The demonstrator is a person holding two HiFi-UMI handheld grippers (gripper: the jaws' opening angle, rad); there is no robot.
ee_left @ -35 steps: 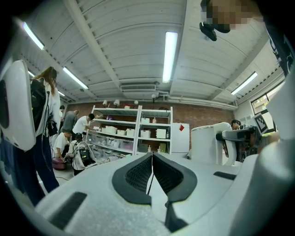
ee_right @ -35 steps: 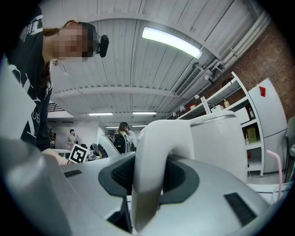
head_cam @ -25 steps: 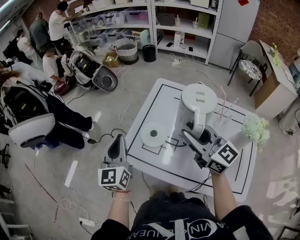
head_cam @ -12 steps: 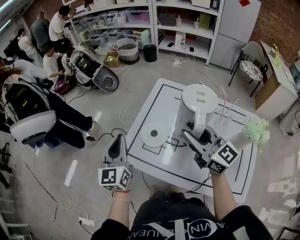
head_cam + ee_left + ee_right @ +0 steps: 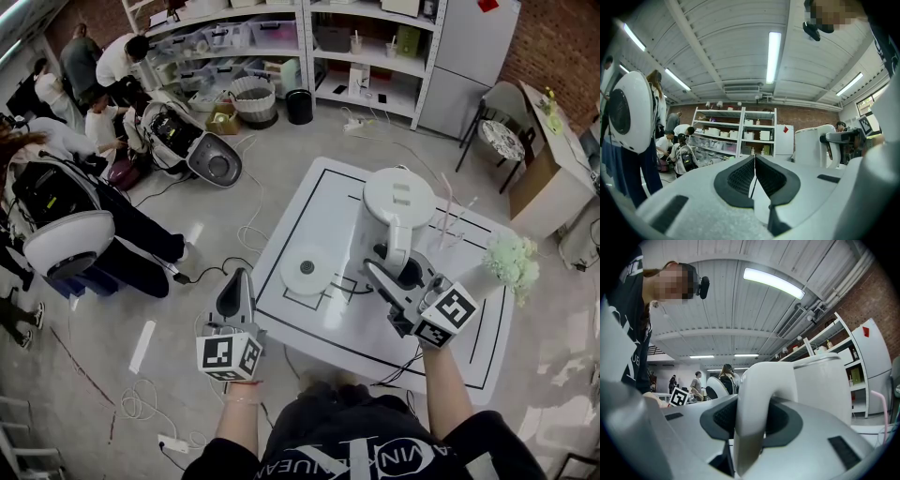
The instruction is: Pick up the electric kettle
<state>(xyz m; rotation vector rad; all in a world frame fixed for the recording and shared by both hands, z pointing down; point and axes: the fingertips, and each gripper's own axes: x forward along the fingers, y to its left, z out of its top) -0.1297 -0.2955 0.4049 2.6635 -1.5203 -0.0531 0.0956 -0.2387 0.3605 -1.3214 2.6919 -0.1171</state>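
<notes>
Right tongs point(image 5: 392, 269) still on the electric kettle handle point(image 5: 758, 392), apparently unmoved.

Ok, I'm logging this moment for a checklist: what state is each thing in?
Base: on the table, nothing on it.
Kettle: lid shut, off the base, gripped by its handle.
Right claw: shut on the handle.
Left claw: shut, empty.

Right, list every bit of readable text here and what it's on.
"VIN K": upside down on the person's black shirt, rest cut off or unclear.
Marker cubes: black-and-white square patterns only, no words.
Shelf boxes: any labels too small to read.
</notes>
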